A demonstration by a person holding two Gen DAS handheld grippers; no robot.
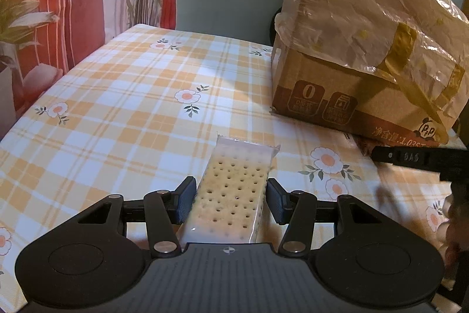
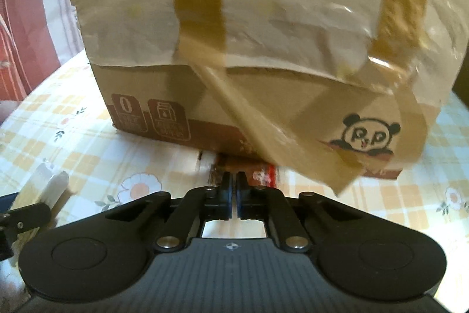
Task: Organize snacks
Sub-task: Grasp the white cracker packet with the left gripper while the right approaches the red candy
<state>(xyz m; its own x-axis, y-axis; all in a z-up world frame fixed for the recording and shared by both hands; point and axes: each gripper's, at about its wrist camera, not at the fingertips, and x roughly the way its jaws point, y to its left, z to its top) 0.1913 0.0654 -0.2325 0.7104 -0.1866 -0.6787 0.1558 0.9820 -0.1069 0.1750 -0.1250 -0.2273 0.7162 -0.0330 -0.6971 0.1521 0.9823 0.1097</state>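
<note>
In the left wrist view a clear-wrapped pack of dotted crackers (image 1: 231, 195) lies between the fingers of my left gripper (image 1: 231, 195), which is shut on its sides just above the checked tablecloth. A cardboard box (image 1: 360, 49) with plastic wrap and brown tape stands at the right. In the right wrist view my right gripper (image 2: 233, 181) has its jaws nearly closed on the edge of a thin brown and red snack packet (image 2: 261, 173) lying at the foot of the box (image 2: 252, 49). The cracker pack also shows at the far left of that view (image 2: 44, 189).
The table carries a yellow checked cloth with flowers (image 1: 132, 96). A red floral curtain (image 1: 44, 5) hangs beyond its left edge. My right gripper's finger (image 1: 410, 157) reaches in at the right of the left wrist view, by the box's base.
</note>
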